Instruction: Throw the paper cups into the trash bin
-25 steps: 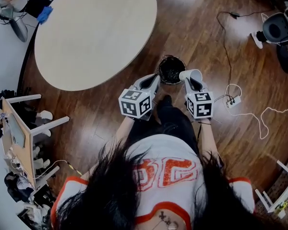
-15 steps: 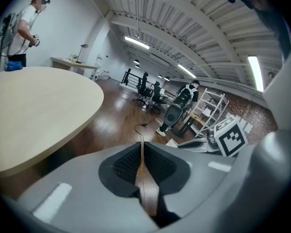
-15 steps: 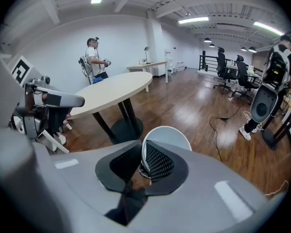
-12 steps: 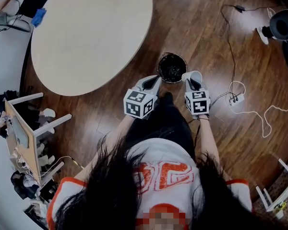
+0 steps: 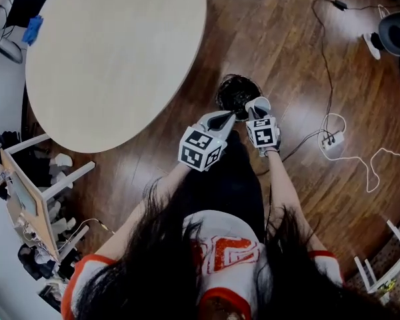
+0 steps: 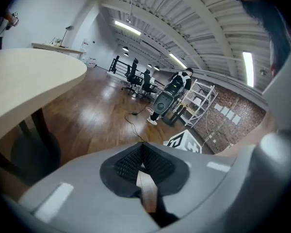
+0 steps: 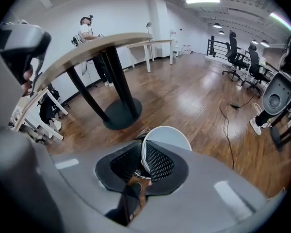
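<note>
Both grippers have sunk toward the trash bin point(image 5: 221, 89) over the last second, the right one further, and the paper cup point(image 5: 256, 103) now sits against the bin's right rim where before it hung a little off to that side

Left of the bin stands the round table point(image 5: 113, 52), which no gripper touches. Nearer the bin, the left gripper point(image 5: 225, 117) points at its near rim; in the left gripper view point(image 6: 142, 148) its pads meet at the tips with nothing caught between them, so it is closed and empty

The bin itself stands on the wooden floor point(image 5: 287, 39), dark inside; whether other cups already lie in it I cannot tell

At the bin's right edge the right gripper point(image 5: 259, 110) angles steeply down. The right gripper view point(image 7: 143, 161) shows its jaws clamped on the wall of the cup point(image 7: 167, 137), one pad inside the mouth and one outside

That descent puts the cup almost over the opening, so the drop looks close: a small shift toward the bin's middle, then a release, seems all that this cup needs
</note>
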The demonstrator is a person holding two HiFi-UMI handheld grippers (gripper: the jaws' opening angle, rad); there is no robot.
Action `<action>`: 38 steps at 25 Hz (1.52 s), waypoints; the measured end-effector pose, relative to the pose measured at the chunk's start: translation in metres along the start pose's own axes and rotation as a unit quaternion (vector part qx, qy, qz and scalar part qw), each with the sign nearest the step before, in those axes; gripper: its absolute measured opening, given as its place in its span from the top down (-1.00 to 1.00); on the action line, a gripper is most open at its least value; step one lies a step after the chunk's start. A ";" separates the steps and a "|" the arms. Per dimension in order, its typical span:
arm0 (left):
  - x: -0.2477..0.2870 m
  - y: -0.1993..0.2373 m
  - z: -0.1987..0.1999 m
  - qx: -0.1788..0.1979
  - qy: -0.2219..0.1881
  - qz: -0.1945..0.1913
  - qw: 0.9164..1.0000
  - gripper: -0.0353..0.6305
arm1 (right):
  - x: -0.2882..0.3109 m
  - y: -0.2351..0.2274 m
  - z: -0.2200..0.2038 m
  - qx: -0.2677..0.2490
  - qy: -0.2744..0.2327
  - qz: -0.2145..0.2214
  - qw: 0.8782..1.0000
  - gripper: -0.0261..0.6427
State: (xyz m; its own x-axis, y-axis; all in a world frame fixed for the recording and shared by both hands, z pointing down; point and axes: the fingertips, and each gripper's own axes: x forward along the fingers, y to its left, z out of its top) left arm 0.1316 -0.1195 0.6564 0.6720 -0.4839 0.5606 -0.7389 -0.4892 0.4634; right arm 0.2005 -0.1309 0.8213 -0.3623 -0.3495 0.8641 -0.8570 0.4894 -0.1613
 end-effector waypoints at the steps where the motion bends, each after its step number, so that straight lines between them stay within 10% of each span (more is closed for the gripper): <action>1: 0.007 0.005 -0.004 0.004 0.003 -0.001 1.000 0.89 | 0.015 -0.004 -0.008 0.002 0.014 -0.002 1.000 0.83; 15: 0.020 0.041 -0.039 -0.032 -0.007 0.023 0.999 0.89 | 0.098 -0.009 -0.072 0.024 0.124 0.029 0.992 0.58; 38: -0.055 -0.022 0.047 -0.041 -0.058 0.007 0.997 0.89 | -0.137 0.037 0.083 0.173 -0.140 0.050 0.974 0.92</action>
State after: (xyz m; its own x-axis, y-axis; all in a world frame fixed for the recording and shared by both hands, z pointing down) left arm 0.1137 -0.1164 0.5827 0.6594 -0.5732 0.4865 -0.7466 -0.4228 0.5137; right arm 0.1885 -0.1311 0.6577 -0.4952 -0.5417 0.6792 -0.8665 0.2510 -0.4315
